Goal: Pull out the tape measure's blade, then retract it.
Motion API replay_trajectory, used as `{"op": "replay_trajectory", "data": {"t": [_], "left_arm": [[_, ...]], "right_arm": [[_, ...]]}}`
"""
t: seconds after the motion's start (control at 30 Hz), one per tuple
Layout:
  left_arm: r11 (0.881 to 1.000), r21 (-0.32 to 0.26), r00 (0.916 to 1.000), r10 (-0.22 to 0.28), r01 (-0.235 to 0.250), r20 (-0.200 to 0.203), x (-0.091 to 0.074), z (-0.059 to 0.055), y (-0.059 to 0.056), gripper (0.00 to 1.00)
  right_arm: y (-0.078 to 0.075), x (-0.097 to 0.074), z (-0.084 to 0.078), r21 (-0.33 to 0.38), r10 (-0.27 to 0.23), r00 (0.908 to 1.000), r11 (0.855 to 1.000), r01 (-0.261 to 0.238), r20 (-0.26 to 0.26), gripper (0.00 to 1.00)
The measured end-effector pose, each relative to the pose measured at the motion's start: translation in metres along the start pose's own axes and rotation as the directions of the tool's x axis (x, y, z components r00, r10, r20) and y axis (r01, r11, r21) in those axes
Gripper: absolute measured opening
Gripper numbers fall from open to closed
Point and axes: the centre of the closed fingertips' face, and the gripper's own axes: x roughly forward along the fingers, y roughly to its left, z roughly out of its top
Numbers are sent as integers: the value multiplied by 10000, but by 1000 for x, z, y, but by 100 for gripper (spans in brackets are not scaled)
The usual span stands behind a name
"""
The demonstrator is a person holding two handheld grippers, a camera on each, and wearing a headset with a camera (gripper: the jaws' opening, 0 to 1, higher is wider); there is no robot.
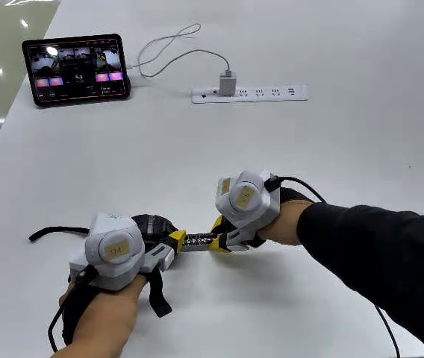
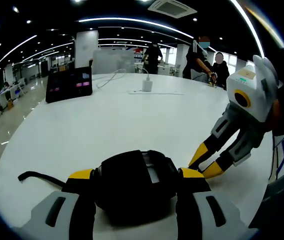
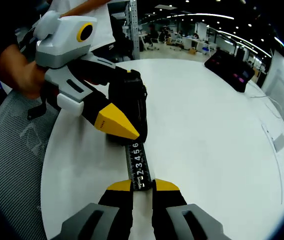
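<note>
- Step in hand: the pull-out appears to be only just beginning. A short run of blade [image 3: 136, 162] is showing outside the case, printed numerals facing up.
- The left gripper [image 2: 137, 176] is pressing its jaws in on the two sides of the black tape measure case [image 2: 134, 192]. The case is sitting on the white bench [image 2: 107, 125], near the person's edge of it.
- The right gripper [image 3: 142, 186] is pinching the free end of the blade between its yellow tips; the end hook itself is hidden between them.
- Relation: the blade is running straight from the mouth of the case to the right gripper, low over the bench. In the head view the two grippers are lying close together, tips nearly meeting. A black strap [image 1: 55, 232] is trailing from the case.
- Next move, as a judgement: the right gripper should be drawing away along the blade's own line while the left gripper is holding the case firm. The return then calls for a slow, guided feed back rather than a release.
- Background: a tablet [image 1: 76, 68] and a power strip [image 1: 249, 93] are lying well apart from the work, at the far side of the bench.
</note>
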Motion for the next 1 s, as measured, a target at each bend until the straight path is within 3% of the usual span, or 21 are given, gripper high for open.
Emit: {"op": "replay_trajectory", "data": {"t": [1.0], "left_arm": [[10000,-85,10000,34,-33,57,0,0,0,60]], "right_arm": [[0,6,12,38,163,9995,9999,-164,253,10]]}}
